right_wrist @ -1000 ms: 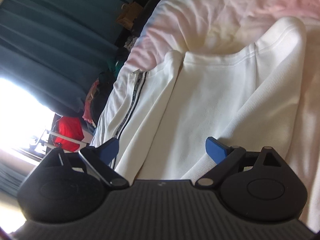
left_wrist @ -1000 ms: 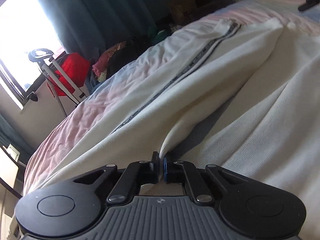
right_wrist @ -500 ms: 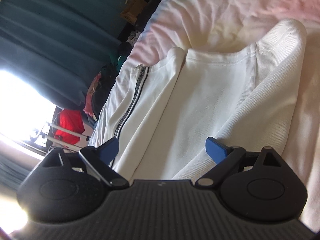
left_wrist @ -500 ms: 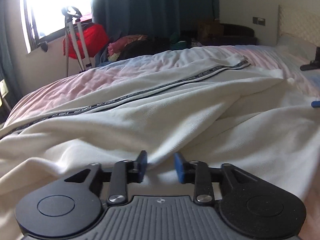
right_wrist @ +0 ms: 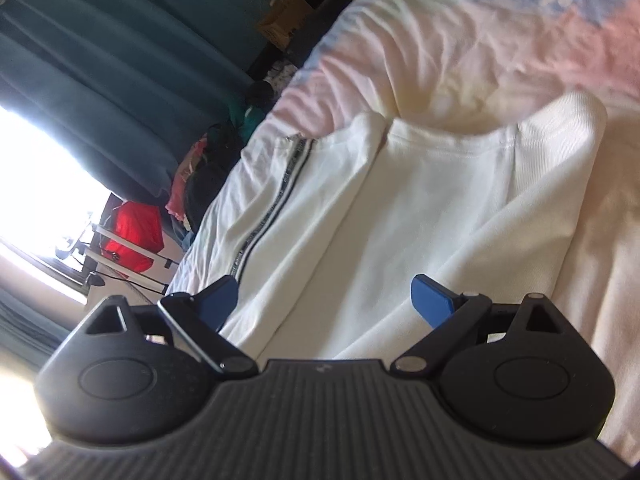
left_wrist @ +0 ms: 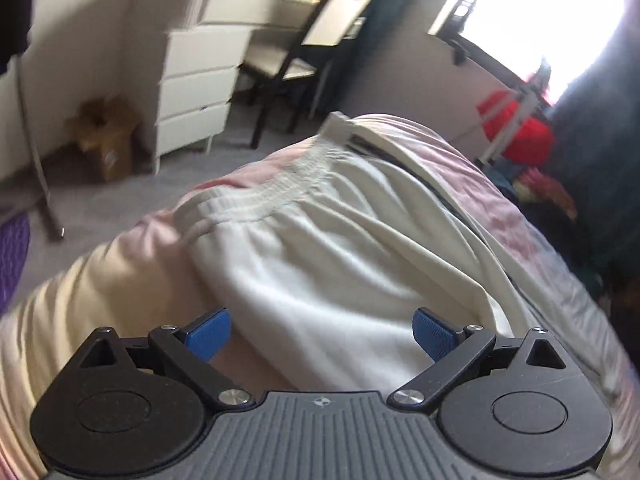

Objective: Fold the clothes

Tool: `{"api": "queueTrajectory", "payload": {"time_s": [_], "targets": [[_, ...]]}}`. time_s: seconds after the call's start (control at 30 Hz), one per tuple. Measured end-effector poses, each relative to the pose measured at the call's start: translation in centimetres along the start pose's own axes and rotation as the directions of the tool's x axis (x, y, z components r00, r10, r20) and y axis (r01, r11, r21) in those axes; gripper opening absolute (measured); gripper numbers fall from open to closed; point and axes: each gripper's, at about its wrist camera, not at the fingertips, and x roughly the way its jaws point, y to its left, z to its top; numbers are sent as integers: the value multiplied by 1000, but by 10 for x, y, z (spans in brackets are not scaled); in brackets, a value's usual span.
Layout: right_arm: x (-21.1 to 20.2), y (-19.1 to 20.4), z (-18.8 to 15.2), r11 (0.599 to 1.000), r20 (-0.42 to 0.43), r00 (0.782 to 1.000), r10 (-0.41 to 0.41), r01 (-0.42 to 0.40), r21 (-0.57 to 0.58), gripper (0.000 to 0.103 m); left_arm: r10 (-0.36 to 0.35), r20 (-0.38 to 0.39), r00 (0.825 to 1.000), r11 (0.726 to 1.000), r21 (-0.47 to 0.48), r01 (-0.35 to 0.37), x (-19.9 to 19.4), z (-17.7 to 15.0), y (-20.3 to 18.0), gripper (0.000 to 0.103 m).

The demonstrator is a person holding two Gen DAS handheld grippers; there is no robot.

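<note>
Bed with rumpled pink, cream and pale-blue cover (right_wrist: 460,40) (left_wrist: 132,276). Directly on cover: white knit trousers with gathered elastic waistband and dark side stripe (left_wrist: 320,248) (right_wrist: 420,208), spread flat, partly folded.

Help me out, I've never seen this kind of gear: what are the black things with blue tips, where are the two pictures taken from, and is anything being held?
There is no robot here. A person holds a two-finger gripper in each hand, and a fisheye camera on each one looks forward along its fingers. One picture comes from the left gripper, the other from the right gripper. The blue tips are the finger pads. Both grippers are open and hold nothing. White trousers with a gathered waistband and a dark side stripe lie on a bed with a pink and cream cover.
</note>
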Motion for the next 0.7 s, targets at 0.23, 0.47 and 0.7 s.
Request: {"api": "queueTrajectory", "payload": {"time_s": [0.23, 0.47, 0.7], "targets": [[-14, -13, 19, 999, 20, 1000, 24, -24, 39, 95, -242, -183, 953, 871, -474, 130, 55, 12, 90, 92], [-48, -65, 56, 994, 193, 979, -62, 43, 104, 96, -216, -93, 972, 908, -384, 166, 53, 35, 66, 87], [-49, -97, 57, 960, 254, 935, -248, 203, 192, 96, -215, -83, 973, 917, -360, 172, 55, 30, 65, 76]]}}
